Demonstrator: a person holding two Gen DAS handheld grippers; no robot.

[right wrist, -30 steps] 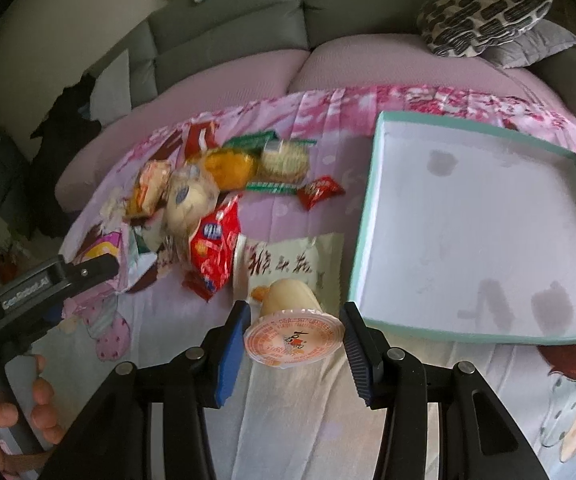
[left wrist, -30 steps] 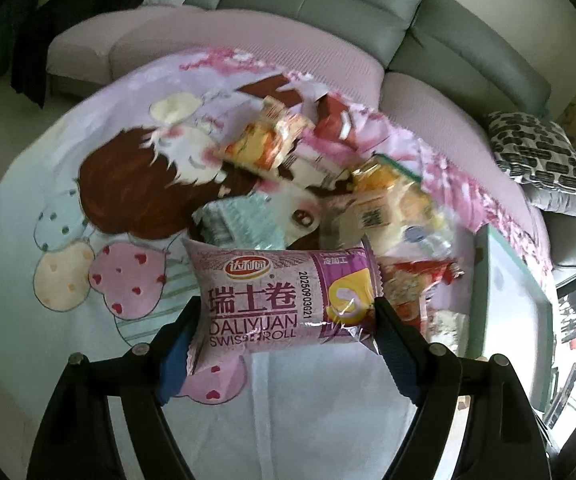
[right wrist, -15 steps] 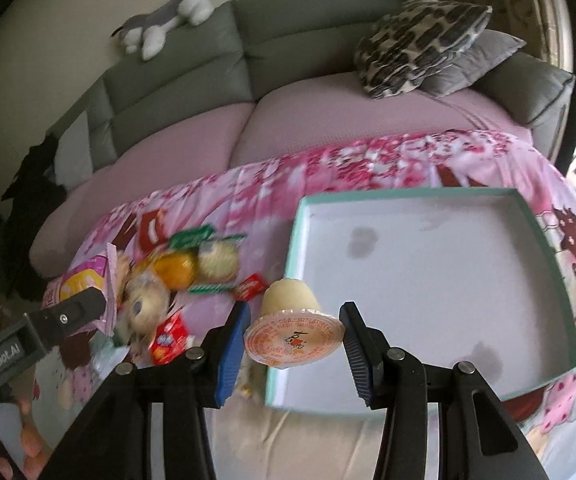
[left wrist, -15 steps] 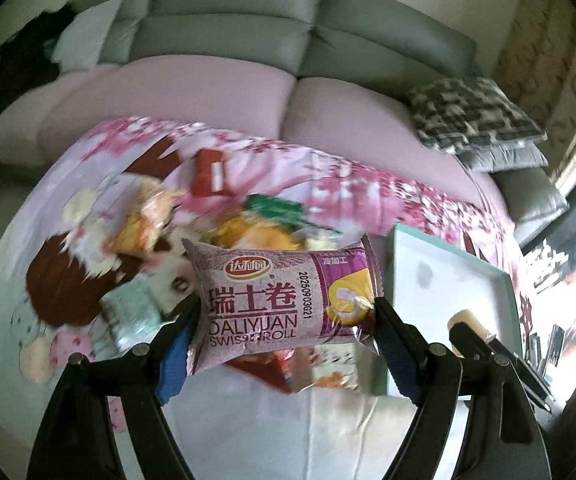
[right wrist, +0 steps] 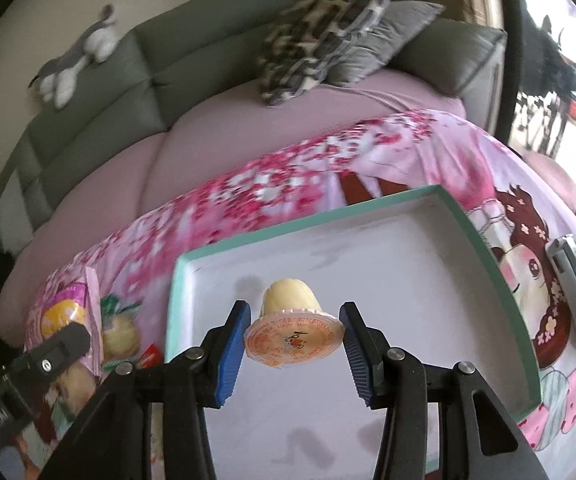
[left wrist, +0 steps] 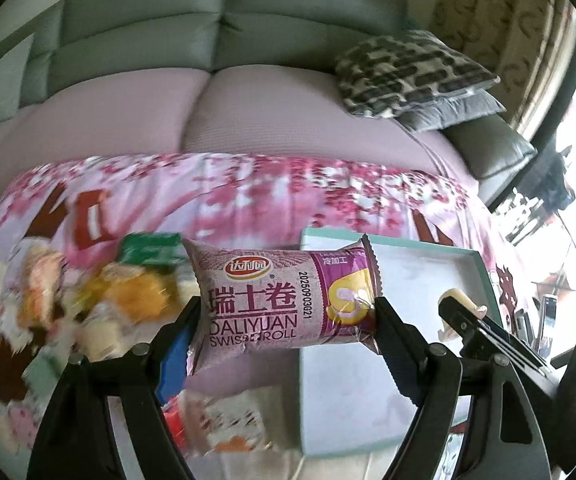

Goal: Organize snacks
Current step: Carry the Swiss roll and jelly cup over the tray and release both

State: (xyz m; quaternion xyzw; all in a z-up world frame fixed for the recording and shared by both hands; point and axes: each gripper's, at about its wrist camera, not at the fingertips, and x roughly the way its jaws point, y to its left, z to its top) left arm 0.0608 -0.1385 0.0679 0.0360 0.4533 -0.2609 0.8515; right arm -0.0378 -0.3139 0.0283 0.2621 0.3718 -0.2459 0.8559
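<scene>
a grey sofa (left wrist: pixel 224 20) stands behind a pink flowered cloth (left wrist: pixel 248 184). on the cloth's left lies a blurred pile of snacks (left wrist: pixel 100 296). the left gripper (left wrist: pixel 284 316) pinches a purple swiss roll packet (left wrist: pixel 280 300) above the cloth by the tray's left edge. the right gripper (right wrist: pixel 293 336) clamps a jelly cup (right wrist: pixel 291 316) over the white tray (right wrist: pixel 427 264), which sits on the right.

Surface: pink floral cartoon-print cloth (right wrist: pixel 367 152) | On it: teal-rimmed white tray (right wrist: pixel 491 276), right; loose snack packets (left wrist: pixel 128 292), blurred, left of tray.
</scene>
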